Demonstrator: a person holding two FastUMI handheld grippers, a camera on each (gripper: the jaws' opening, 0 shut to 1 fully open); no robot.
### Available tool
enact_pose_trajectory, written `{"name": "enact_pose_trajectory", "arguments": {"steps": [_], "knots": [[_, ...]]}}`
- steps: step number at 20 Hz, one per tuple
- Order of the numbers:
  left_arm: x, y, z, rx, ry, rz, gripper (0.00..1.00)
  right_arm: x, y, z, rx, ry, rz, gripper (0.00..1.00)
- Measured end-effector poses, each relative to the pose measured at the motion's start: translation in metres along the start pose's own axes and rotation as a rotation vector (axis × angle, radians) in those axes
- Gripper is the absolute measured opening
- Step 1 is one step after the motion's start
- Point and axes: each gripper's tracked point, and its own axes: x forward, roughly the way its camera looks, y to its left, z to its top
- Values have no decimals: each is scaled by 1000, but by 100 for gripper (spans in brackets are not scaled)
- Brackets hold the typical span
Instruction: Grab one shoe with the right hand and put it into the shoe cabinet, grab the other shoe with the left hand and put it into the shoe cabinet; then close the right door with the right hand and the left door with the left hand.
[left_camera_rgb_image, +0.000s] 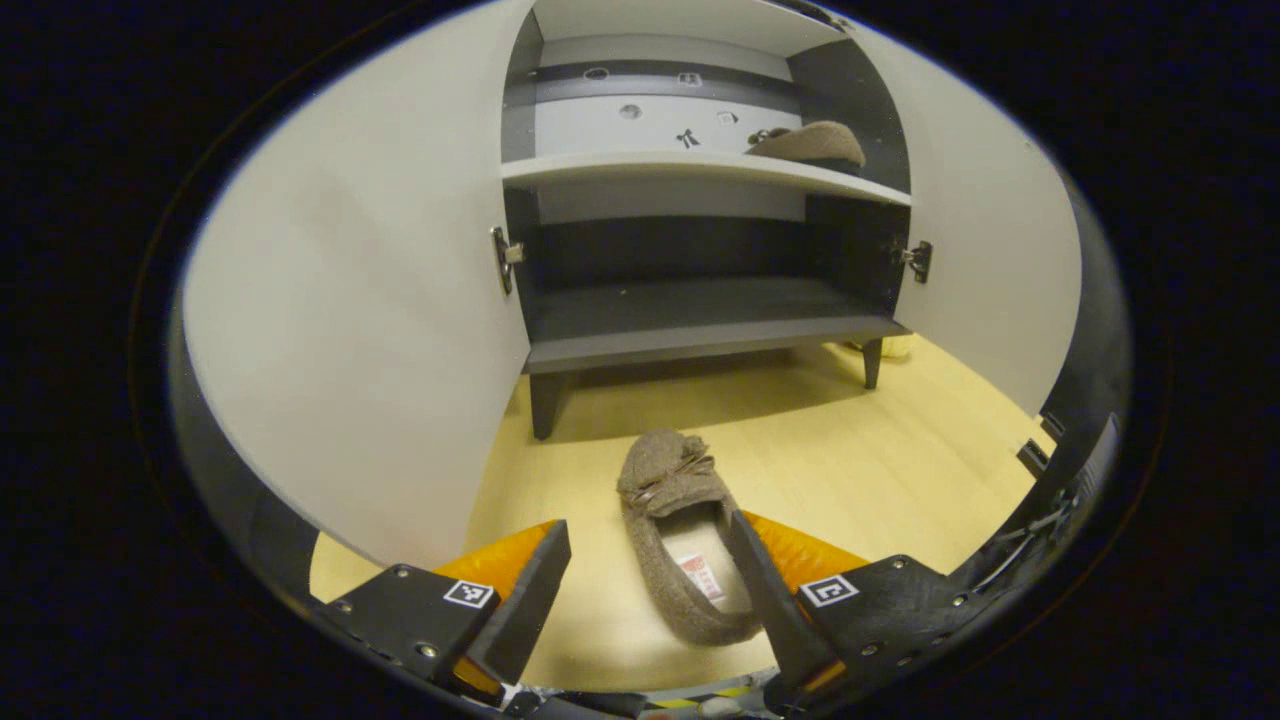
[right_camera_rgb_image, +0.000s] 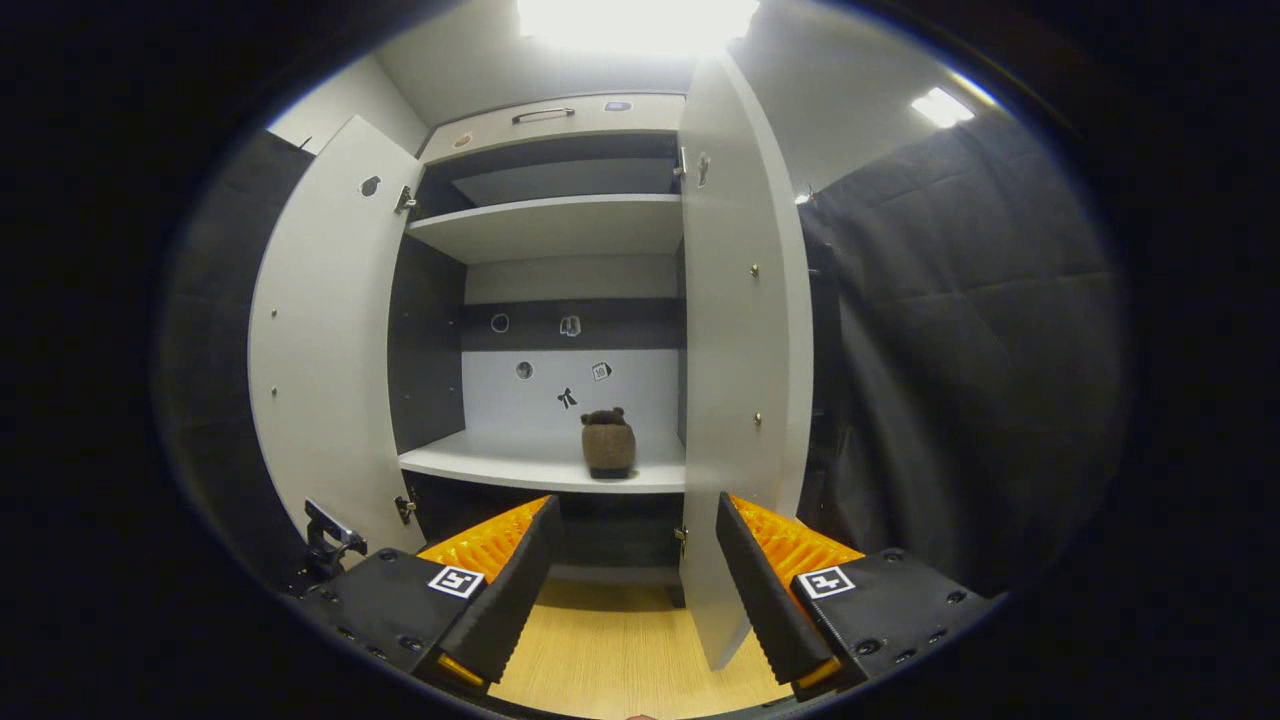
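Left claw (left_camera_rgb_image: 648, 590) open around a brown slipper (left_camera_rgb_image: 678, 545) on the floor, right claw (right_camera_rgb_image: 635, 580) open and empty, second slipper (right_camera_rgb_image: 608, 445) on cabinet shelf (right_camera_rgb_image: 520, 462), both doors open

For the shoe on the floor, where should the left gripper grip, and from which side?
Likely the side wall of the shoe on the floor, beside its open mouth, coming from the heel end: the heel faces the open left gripper, whose one finger already overlaps the opening.
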Motion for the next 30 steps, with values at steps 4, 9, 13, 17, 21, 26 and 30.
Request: {"name": "enact_pose_trajectory", "arguments": {"steps": [4,9,13,17,21,26,30], "knots": [[19,3,-22,-2,86,11,100,-5,-8,-10,-4,30,-16,98],[35,9,-43,-18,182,29,92,-6,-11,-16,-23,50,-16,98],[47,10,-51,-60,203,30,72,-6,-13,-23,-32,72,-19,97],[54,-6,-59,-46,219,-13,39,-3,-10,-28,-17,93,-7,97],[56,9,-49,21,196,63,6,-1,-7,-30,-29,93,0,98],[52,10,-34,-85,179,53,2,-2,-4,-26,-41,86,16,98],[43,11,-11,-68,130,49,2,-3,-1,-23,-39,81,25,98]]}}
